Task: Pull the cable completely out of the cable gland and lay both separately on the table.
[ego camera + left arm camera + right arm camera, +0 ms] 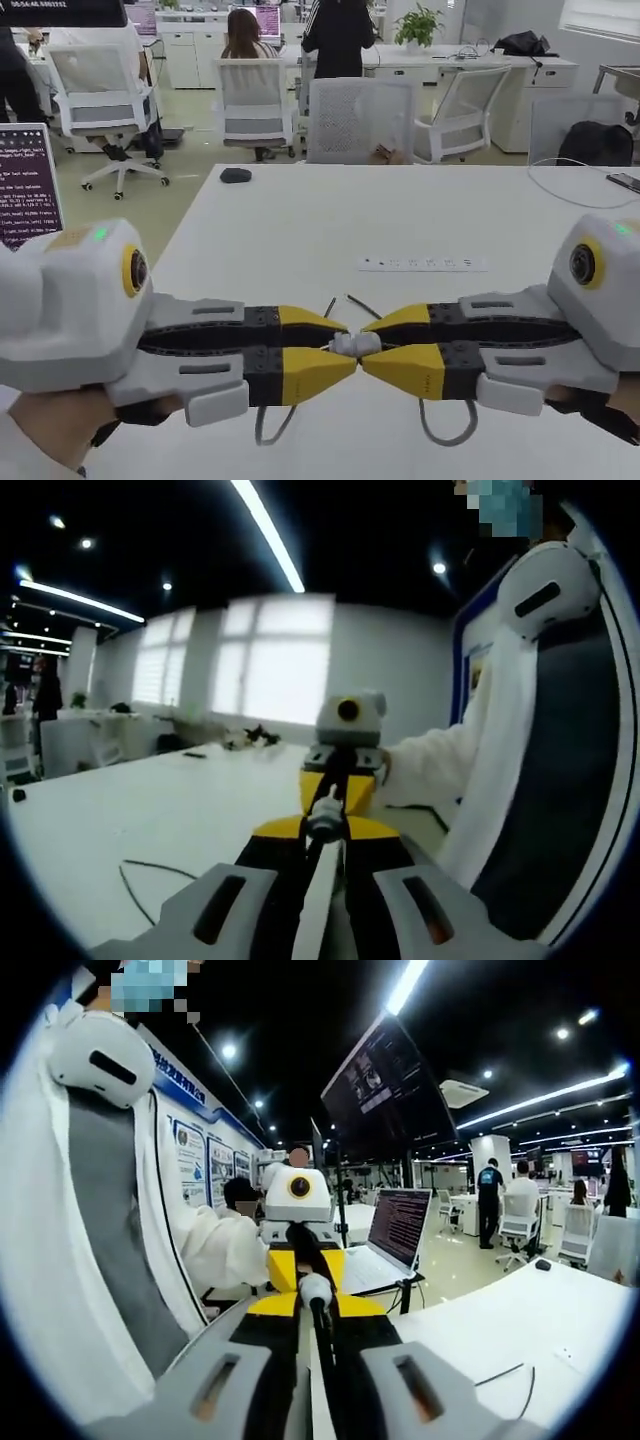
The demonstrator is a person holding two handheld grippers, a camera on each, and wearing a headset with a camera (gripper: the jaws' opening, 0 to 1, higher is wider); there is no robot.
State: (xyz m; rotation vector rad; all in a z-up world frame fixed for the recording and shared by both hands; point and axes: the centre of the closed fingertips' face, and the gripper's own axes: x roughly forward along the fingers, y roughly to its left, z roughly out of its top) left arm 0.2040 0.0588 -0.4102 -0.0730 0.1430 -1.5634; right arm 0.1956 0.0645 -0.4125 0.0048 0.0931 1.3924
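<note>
Holding the small white plastic cable gland (356,344) above the white table (300,230), the left gripper (348,347) seems clamped on it. The right gripper (372,342) pinches the grey cable (425,425) just beside it. By my reading, the cable is threaded through the gland, so nothing is finished: pulling it free and laying both down remain.

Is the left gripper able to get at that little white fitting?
Apparently yes: the left gripper has its jaws shut on the white fitting, tip to tip with the right gripper; nothing blocks it.
</note>
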